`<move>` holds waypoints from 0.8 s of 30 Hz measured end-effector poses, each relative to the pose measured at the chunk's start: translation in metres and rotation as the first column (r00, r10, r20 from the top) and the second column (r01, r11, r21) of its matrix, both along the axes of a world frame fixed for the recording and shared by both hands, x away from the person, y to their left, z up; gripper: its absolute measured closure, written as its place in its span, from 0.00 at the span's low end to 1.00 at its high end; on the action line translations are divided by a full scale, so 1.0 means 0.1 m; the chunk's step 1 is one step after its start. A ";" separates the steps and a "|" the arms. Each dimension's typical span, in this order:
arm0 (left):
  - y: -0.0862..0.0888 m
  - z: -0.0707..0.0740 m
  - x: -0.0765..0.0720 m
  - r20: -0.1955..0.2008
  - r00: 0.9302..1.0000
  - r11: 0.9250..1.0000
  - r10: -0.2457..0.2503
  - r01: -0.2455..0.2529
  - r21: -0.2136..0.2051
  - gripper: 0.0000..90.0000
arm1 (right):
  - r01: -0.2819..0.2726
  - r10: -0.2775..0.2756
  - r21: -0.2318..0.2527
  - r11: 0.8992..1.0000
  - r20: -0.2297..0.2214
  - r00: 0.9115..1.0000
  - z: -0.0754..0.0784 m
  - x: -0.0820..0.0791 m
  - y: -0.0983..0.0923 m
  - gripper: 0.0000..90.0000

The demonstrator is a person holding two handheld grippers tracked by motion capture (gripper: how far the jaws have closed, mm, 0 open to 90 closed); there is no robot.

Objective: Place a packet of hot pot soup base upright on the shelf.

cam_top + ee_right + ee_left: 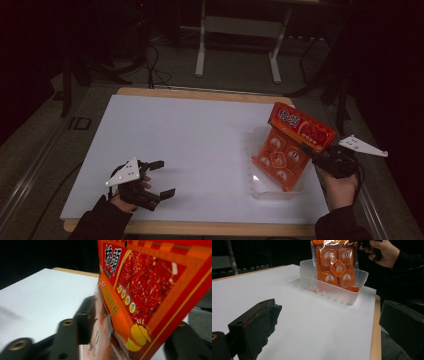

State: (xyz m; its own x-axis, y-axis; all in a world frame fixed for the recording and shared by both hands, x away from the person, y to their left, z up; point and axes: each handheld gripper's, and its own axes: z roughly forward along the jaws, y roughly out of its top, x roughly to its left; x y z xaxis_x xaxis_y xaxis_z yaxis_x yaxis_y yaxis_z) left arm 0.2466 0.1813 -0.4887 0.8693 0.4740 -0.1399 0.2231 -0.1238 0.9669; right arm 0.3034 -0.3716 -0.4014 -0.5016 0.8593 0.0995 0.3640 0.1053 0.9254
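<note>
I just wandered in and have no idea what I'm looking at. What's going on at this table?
A person works a hand-held tool in each hand. The right tool is at the top edge of an orange snack packet, which stands tilted in a clear plastic tray; the packet sits between its parted jaws. The left tool rests open on the white table, holding nothing.

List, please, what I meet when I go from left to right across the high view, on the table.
left gripper in the person's left hand → bare white tabletop → clear plastic tray → orange snack packet standing in the tray → right gripper at the packet's right edge.
</note>
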 end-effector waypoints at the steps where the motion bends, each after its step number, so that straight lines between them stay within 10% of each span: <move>1: 0.00 0.00 0.00 0.000 1.000 1.000 -0.002 0.002 0.001 0.02 | 0.005 -0.005 0.005 1.000 0.000 1.000 0.00 0.00 0.00 0.47; 7: 0.00 0.00 0.00 0.001 1.000 1.000 -0.003 0.003 0.003 0.02 | 0.045 -0.046 0.041 0.998 0.018 0.999 -0.05 -0.03 -0.02 0.18; 24: 0.00 0.01 0.00 0.004 1.000 1.000 0.001 -0.001 0.013 0.02 | 0.121 -0.121 -0.022 0.992 0.017 0.993 -0.06 -0.34 0.01 0.16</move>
State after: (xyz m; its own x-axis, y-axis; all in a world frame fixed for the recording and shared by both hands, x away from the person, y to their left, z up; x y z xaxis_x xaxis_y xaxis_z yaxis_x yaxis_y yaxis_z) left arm 0.2464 0.1813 -0.4881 0.8695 0.4766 -0.1299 0.2190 -0.1362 0.9662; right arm 0.2692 -0.3706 -0.4075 -0.3954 0.9157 0.0719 0.3610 0.0829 0.9289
